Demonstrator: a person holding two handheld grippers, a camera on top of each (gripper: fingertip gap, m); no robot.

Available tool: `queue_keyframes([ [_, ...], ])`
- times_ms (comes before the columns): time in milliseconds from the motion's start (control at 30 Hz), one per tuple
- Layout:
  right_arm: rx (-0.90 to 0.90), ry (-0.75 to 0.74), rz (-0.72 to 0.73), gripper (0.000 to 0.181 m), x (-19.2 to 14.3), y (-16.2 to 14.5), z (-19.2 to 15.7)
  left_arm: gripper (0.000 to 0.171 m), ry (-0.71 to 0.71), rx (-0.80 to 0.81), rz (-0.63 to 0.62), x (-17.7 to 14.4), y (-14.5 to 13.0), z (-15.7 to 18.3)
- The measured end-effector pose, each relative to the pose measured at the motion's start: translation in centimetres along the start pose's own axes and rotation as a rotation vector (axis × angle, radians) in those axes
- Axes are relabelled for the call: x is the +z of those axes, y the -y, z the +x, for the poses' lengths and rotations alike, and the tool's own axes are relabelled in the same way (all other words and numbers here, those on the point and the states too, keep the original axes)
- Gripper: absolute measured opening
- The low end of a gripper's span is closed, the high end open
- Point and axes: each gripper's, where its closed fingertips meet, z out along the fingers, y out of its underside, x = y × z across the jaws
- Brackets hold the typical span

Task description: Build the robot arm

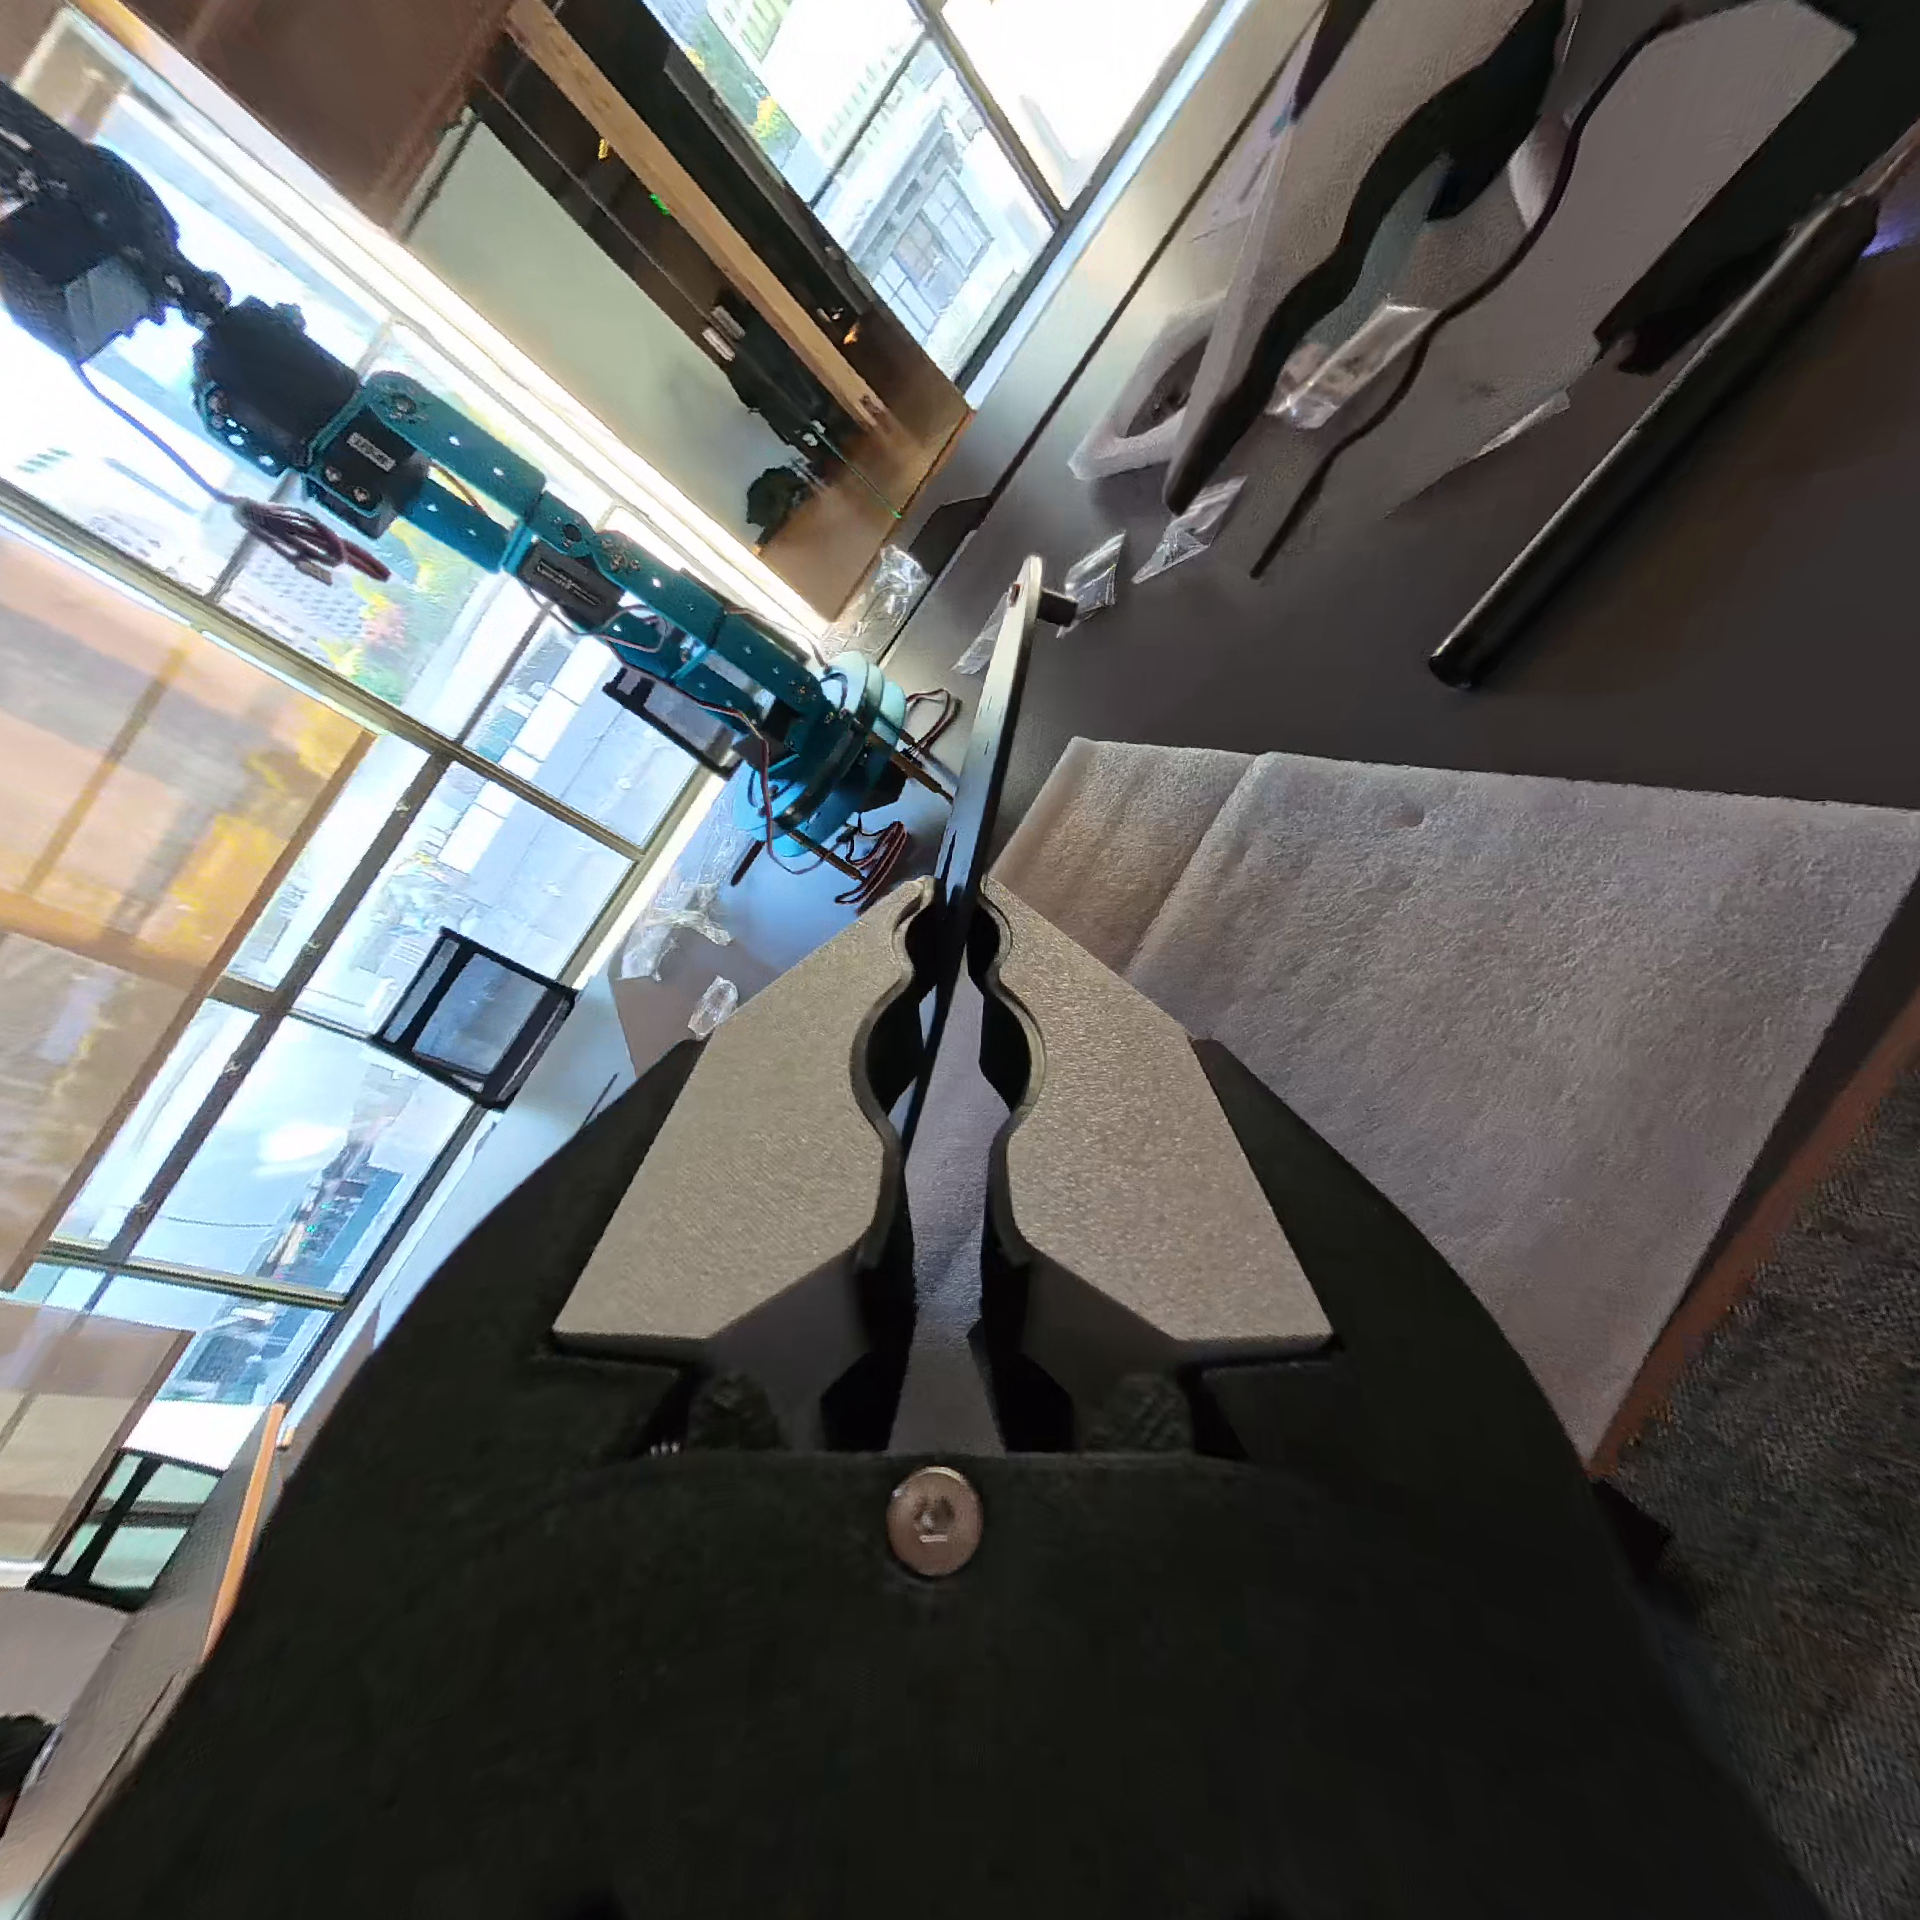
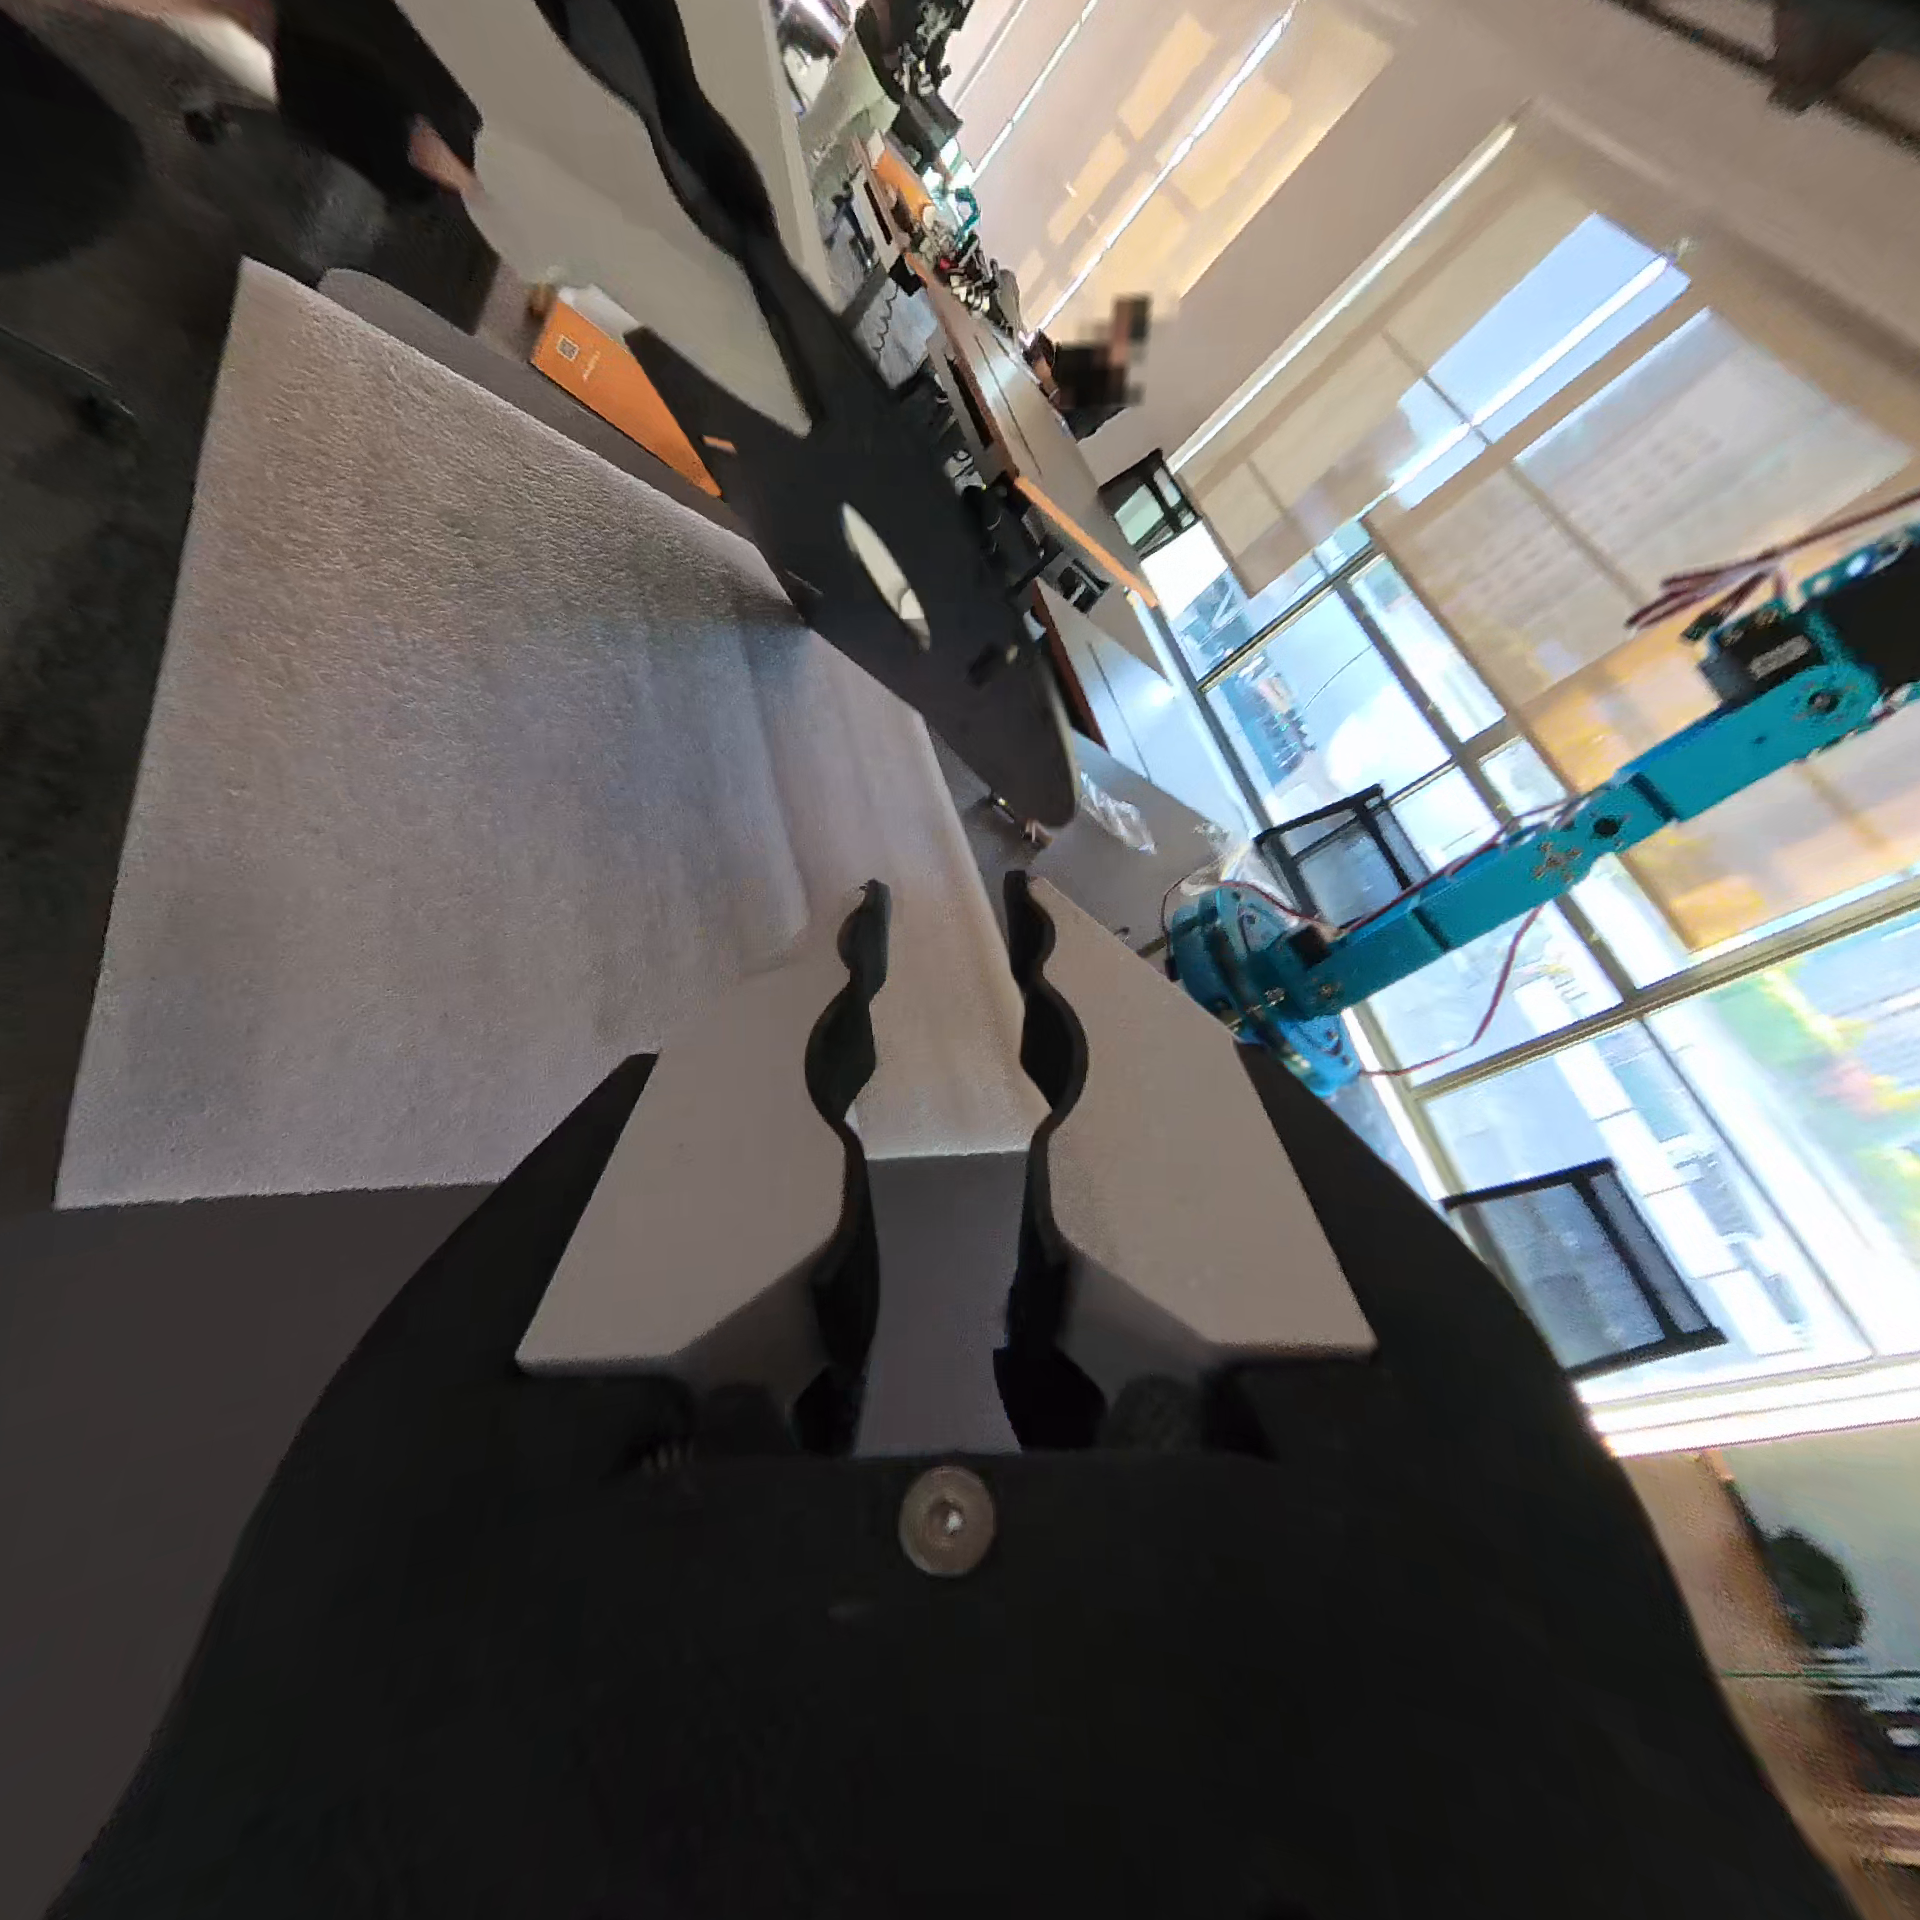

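My left gripper [image 1: 956, 894] is shut on a thin black plate [image 1: 992, 707], seen edge-on between its pads. In the right wrist view the plate [image 2: 940, 717] is flat with a round hole and small feet, held by the left gripper [image 2: 774, 364] above white foam. My right gripper [image 2: 945, 904] is open and empty, just short of the plate's near end, over the foam sheet [image 2: 468, 727]. It also shows in the left wrist view [image 1: 1247, 499], far off. A small teal robot arm [image 1: 582, 561] [image 2: 1455, 914] stands on the table beyond the plate.
White foam sheets [image 1: 1507, 987] lie on the dark table [image 1: 1299, 675]. Small plastic bags of parts [image 1: 1184, 540], a black tube [image 1: 1652, 478] and an orange card [image 2: 613, 384] lie around. Black mesh boxes [image 1: 478, 1029] stand by the large windows [image 2: 1714, 1039]. About 10 centimetres separates my left fingertips from my right.
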Motion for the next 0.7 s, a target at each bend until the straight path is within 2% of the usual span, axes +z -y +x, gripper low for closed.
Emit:
queue_keyframes([
  [167,0.038,-0.034,0.010,0.026,1.9,-0.5,2.4,0.000,-0.073,-0.022,0.009,-0.3,0.4,-2.3],
  [333,0.152,0.035,0.119,0.032,5.1,1.5,4.5,0.000,-0.130,-0.032,0.020,-0.1,0.6,-3.4],
  [433,0.212,0.048,0.114,0.034,6.0,1.3,5.2,0.000,-0.147,-0.034,0.028,-0.1,0.6,-3.6],
  [567,0.319,0.016,0.056,0.033,5.5,-0.6,4.5,0.000,-0.167,-0.063,0.029,-0.2,0.6,-4.2],
  [700,0.508,-0.043,0.016,0.031,4.0,-1.6,2.3,0.000,-0.189,-0.126,0.038,-0.4,0.5,-5.8],
])
